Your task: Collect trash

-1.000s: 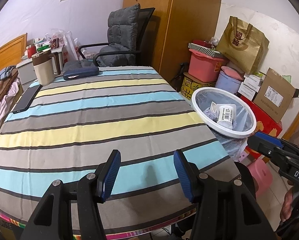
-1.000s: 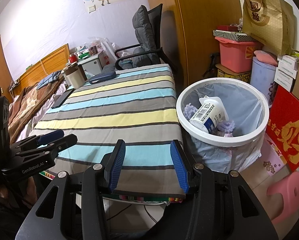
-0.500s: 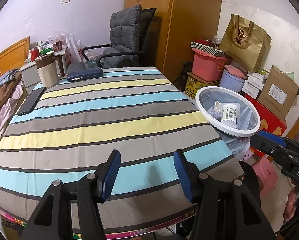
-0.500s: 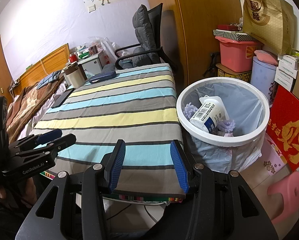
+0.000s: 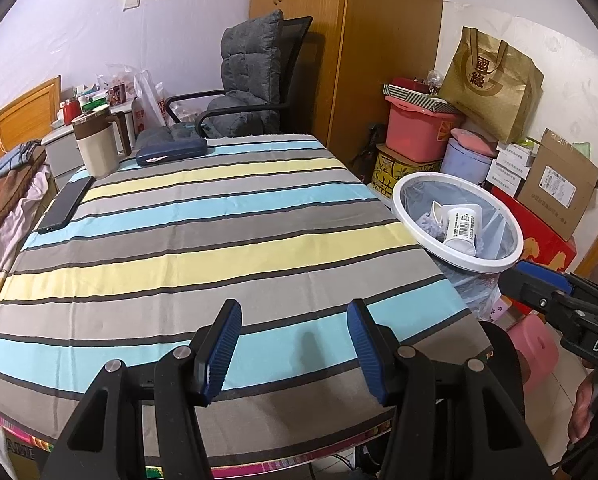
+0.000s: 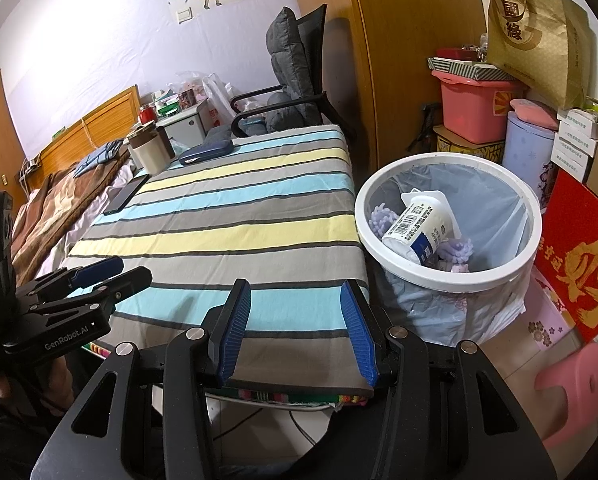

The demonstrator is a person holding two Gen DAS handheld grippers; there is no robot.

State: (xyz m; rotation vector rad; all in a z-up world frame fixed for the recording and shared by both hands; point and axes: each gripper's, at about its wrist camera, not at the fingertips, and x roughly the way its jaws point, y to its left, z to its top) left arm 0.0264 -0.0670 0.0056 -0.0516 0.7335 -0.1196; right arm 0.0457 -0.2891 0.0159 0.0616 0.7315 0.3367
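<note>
Where it stands beside the table (image 6: pixel 259 216), the bin (image 6: pixel 495 276) holds a cup (image 6: pixel 419 228).

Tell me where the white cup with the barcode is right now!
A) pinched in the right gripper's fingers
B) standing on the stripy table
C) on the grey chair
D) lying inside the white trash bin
D: the white cup lies on its side inside the white trash bin, next to some purple fluffy trash, while the right gripper is open and holds nothing.
</note>
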